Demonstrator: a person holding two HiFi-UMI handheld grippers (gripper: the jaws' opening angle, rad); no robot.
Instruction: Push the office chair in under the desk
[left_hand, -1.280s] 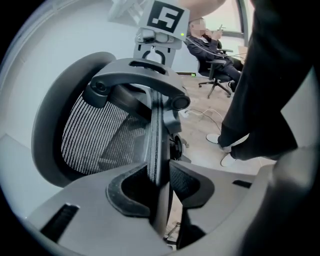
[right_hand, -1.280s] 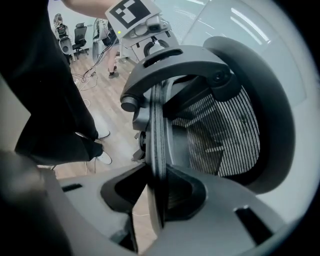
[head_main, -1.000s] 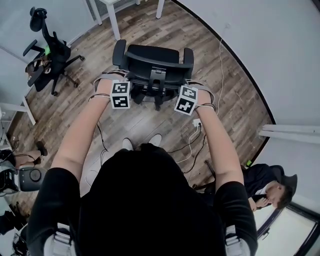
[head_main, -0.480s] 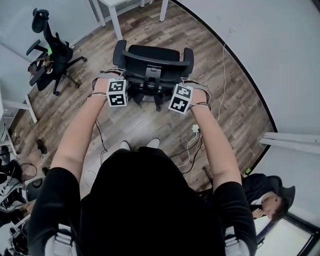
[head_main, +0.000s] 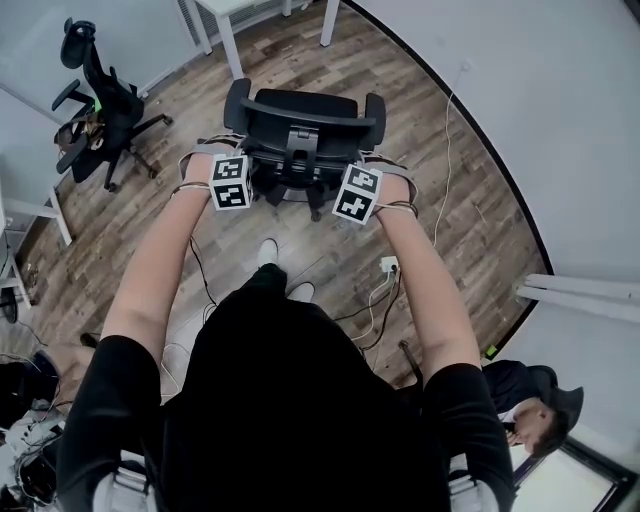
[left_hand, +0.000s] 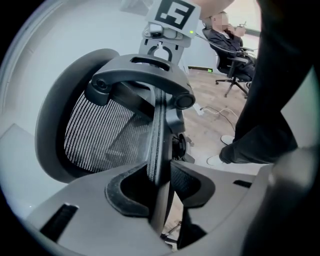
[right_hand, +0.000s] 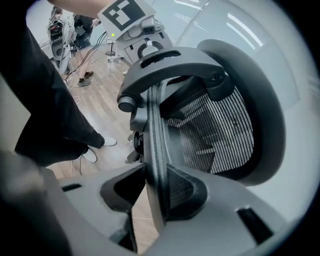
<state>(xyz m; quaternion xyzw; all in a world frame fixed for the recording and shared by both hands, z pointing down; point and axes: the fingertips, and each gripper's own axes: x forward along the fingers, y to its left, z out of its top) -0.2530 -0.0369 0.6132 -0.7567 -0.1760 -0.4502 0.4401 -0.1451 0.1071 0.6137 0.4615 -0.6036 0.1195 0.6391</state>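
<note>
The black office chair (head_main: 305, 115) stands on the wood floor with its mesh back toward me, short of the white desk legs (head_main: 228, 45) at the top of the head view. My left gripper (head_main: 243, 165) is shut on the left rim of the backrest, and my right gripper (head_main: 352, 172) on the right rim. In the left gripper view the thin backrest rim (left_hand: 159, 130) runs between the pads of the left gripper (left_hand: 160, 185), whose jaws are opening slightly. The right gripper (right_hand: 157, 192) clamps the backrest rim (right_hand: 152, 135) the same way.
A second black chair (head_main: 100, 100) stands at the left. A power strip (head_main: 388, 265) and cables lie on the floor to my right. A curved grey wall (head_main: 520, 120) bounds the right side. A seated person (head_main: 530, 400) is at the lower right. Another white desk leg (head_main: 55, 215) is at the far left.
The chair and both grippers have moved forward toward the desk legs. My feet have stepped forward after them. Both grips have stayed on the backrest.
</note>
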